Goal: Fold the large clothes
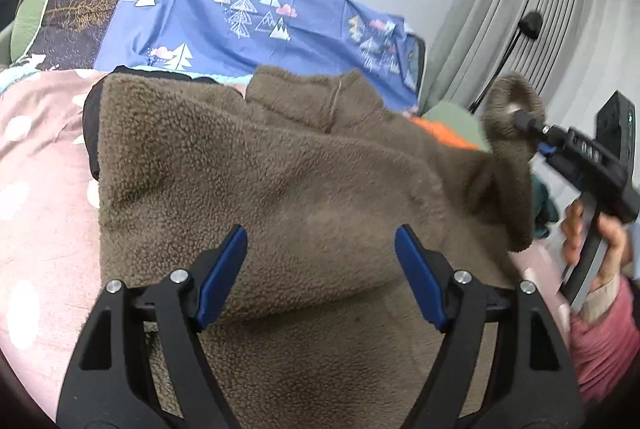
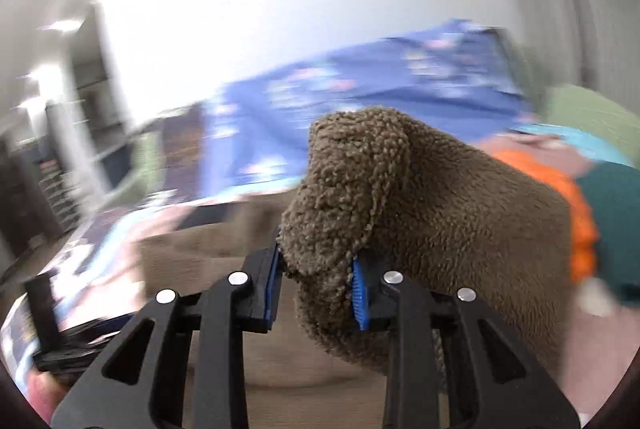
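A brown fleece garment (image 1: 280,173) lies spread on a pink dotted bed sheet (image 1: 40,189). My left gripper (image 1: 320,233) hovers over its near part, jaws open wide, nothing between the blue pads. My right gripper (image 1: 524,119) is at the right, held by a person's hand (image 1: 600,237), and has a corner of the fleece lifted off the bed. In the right wrist view, that bunched fleece corner (image 2: 348,189) sits between the two blue pads of the right gripper (image 2: 316,269), which are shut on it. The background there is blurred.
A blue cloth printed with trees (image 1: 248,9) covers the back of the bed, with a dark pillow (image 1: 80,9) at its left. Orange (image 2: 568,197) and dark green (image 2: 616,221) clothes lie beyond the fleece. A grey curtain (image 1: 540,9) hangs at the right.
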Available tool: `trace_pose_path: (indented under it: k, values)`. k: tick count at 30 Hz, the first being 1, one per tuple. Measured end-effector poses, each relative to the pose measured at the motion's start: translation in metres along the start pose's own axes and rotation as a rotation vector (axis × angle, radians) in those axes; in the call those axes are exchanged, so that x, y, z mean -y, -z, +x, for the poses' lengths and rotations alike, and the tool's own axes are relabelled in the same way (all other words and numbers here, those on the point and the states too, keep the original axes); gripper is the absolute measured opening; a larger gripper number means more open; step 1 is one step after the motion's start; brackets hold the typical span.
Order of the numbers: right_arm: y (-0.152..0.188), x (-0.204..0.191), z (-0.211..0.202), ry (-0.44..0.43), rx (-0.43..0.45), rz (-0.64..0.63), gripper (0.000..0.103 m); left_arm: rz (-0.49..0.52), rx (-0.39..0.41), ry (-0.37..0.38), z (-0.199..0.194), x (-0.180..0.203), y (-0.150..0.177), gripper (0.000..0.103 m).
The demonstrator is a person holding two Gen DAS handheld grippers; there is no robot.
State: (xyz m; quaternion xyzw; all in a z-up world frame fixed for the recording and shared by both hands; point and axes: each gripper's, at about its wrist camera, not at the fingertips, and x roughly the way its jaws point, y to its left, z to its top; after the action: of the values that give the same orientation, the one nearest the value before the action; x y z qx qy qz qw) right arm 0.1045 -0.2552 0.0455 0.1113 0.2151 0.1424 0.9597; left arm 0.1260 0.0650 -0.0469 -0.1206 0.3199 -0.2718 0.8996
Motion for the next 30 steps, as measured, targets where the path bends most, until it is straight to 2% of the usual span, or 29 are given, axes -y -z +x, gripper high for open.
trace_pose_path:
  k: [2,6,8,11,12,14,15,16,17,18,19,20,22,24,26,28,30]
  values:
    - [0.014,-0.027,0.029,-0.110,-0.071,-0.036,0.031,-0.031,0.030,0.035,-0.012,-0.008,-0.003,0.083]
    - [0.053,-0.059,0.093,-0.197,-0.233,-0.066,0.031,-0.088,0.033,0.134,-0.017,-0.019,-0.009,0.090]
    - [0.066,-0.066,0.112,-0.221,-0.286,-0.067,0.031,-0.118,0.003,0.191,-0.006,-0.023,-0.012,0.093]
    - [0.083,-0.084,0.126,-0.198,-0.333,-0.143,0.033,-0.150,-0.068,0.244,0.023,-0.022,-0.017,0.094]
    - [0.084,-0.089,0.127,-0.208,-0.347,-0.158,0.037,-0.151,-0.097,0.262,0.034,-0.020,-0.019,0.094]
    - [0.077,-0.094,0.128,-0.213,-0.368,-0.177,0.060,-0.148,-0.141,0.267,0.054,-0.017,-0.020,0.093]
    - [0.075,-0.093,0.121,-0.199,-0.359,-0.190,0.061,-0.147,-0.161,0.266,0.063,-0.015,-0.021,0.091]
    - [0.072,-0.090,0.112,-0.185,-0.349,-0.200,0.061,-0.140,-0.185,0.255,0.076,-0.012,-0.021,0.081]
    - [0.073,-0.087,0.106,-0.168,-0.348,-0.203,0.061,-0.127,-0.202,0.244,0.084,-0.009,-0.022,0.056]
    - [0.068,-0.080,0.095,-0.154,-0.339,-0.191,0.061,-0.102,-0.230,0.212,0.095,-0.005,-0.022,0.042]
    - [0.066,-0.067,0.083,-0.149,-0.330,-0.177,0.061,-0.089,-0.248,0.185,0.100,-0.003,-0.022,0.012]
    - [0.064,-0.058,0.072,-0.133,-0.323,-0.170,0.061,-0.087,-0.256,0.158,0.103,-0.002,-0.021,0.012]
    - [0.062,-0.032,0.047,-0.068,-0.276,-0.160,0.061,-0.047,-0.203,0.097,0.091,0.005,-0.028,0.011]
    - [0.056,-0.007,0.027,0.015,-0.228,-0.137,0.061,0.018,-0.104,0.064,0.061,0.013,-0.043,0.011]
    - [0.051,0.013,0.016,0.087,-0.192,-0.108,0.061,0.091,-0.017,-0.008,0.030,0.019,-0.057,0.011]
    - [0.050,0.035,0.018,0.147,-0.194,-0.062,0.061,0.156,0.043,-0.134,0.008,0.018,-0.066,0.011]
    - [0.060,0.048,0.038,0.224,-0.264,-0.069,0.061,0.176,0.041,-0.239,0.005,0.007,-0.066,0.012]
